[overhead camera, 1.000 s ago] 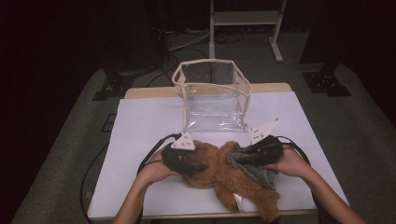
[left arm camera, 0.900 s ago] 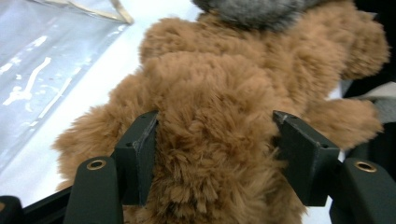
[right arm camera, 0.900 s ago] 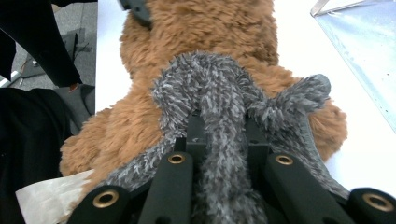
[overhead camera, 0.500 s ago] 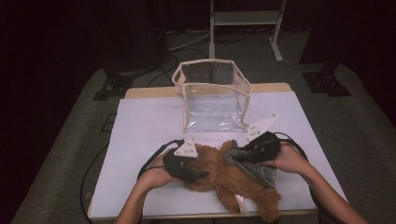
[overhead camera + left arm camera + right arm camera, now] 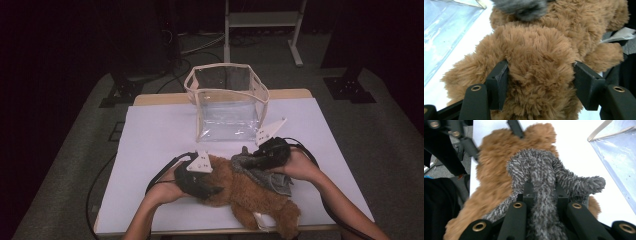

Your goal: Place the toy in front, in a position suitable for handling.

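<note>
Our left gripper (image 5: 537, 82) has its two black jaws pressed into the fur on either side of a thick fold of the brown plush toy (image 5: 541, 65), clamped on it, while our right gripper (image 5: 544, 195) has its jaws drawn close together on a strip of the grey shaggy cloth (image 5: 541, 175) that lies draped over the toy's upper end. From above, the left gripper (image 5: 202, 180) sits at the toy's left side and the right gripper (image 5: 267, 152) at its upper right, with the brown plush toy (image 5: 250, 192) lying on the white table (image 5: 155, 135) just in front of us, its lower end reaching toward the near right edge. Compared with a second ago, the right hand has shifted a little across the table with the grey cloth (image 5: 260, 170) in its grip, and the left hand has stayed put, both grips unchanged; we judge that we are pulling the cloth along or off the toy while the left side anchors it. Beyond the toy, apart from it, stands the clear plastic bag (image 5: 227, 102) with its cream trim, mouth open upward and nothing visible inside, probably the place for these things. A white tag (image 5: 617, 35) shows at the toy's side, but its print is too small for us to read.
</note>
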{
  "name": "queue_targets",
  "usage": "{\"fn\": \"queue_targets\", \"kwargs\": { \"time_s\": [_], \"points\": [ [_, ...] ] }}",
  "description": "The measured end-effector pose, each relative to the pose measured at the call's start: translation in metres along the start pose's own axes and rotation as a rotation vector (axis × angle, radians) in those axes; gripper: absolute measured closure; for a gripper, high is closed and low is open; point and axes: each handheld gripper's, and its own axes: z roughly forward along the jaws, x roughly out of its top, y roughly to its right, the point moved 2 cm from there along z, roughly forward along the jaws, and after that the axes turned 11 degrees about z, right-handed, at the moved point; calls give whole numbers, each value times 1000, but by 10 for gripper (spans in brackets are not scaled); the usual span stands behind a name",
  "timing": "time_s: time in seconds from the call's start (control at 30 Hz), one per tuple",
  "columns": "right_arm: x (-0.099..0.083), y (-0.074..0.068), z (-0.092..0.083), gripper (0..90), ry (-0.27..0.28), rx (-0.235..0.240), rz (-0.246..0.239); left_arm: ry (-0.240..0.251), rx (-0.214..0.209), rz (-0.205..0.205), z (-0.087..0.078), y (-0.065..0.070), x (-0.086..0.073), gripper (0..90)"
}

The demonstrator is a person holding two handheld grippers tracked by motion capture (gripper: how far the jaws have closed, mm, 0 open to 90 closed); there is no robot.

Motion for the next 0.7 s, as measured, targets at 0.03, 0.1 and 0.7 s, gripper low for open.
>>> {"fn": "queue_targets", "kwargs": {
  "time_s": [0.03, 0.1, 0.7],
  "points": [
    [2, 2, 3, 767, -1, 2, 1, 3, -7, 3, -1, 1, -1, 359],
    [4, 5, 8, 766, -4, 3, 14, 17, -21, 4, -4, 4, -3, 362],
    [-4, -18, -6, 763, -1, 18, -20, 76, 52, -34, 3, -15, 2, 315]
  ]
}}
